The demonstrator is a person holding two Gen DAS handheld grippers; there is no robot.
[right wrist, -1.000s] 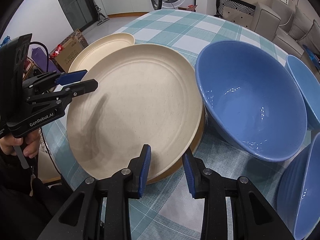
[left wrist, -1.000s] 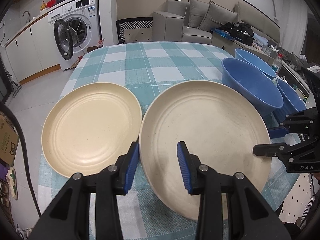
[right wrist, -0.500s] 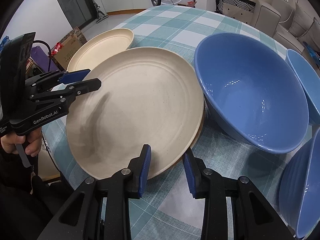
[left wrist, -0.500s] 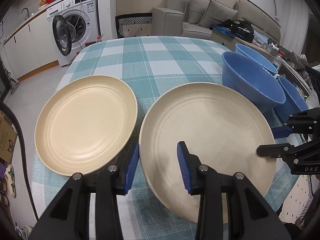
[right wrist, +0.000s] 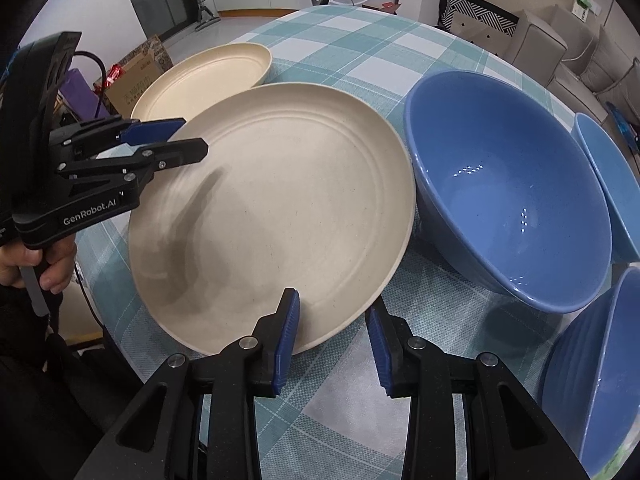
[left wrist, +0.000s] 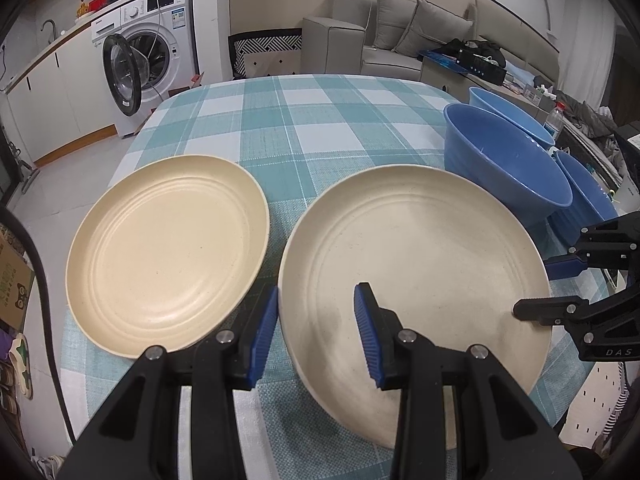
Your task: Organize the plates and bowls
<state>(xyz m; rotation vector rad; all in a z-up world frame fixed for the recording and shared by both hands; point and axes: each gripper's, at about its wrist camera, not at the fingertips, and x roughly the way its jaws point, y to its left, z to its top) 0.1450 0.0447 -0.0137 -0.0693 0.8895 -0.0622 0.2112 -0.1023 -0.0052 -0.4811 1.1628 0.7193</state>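
We straddle the big plate (left wrist: 416, 248) rim with both grippers, left gripper (left wrist: 316, 334) and right gripper (right wrist: 334, 344), fingers spread, pinching nothing.

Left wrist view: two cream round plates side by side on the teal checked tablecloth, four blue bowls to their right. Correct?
Not quite. The left wrist view shows three blue bowls, not four. The rest holds: two cream round plates sit side by side on the teal checked tablecloth, bowls to their right.

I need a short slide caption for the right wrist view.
Both grippers straddle opposite rims of the large cream plate beside blue bowls.
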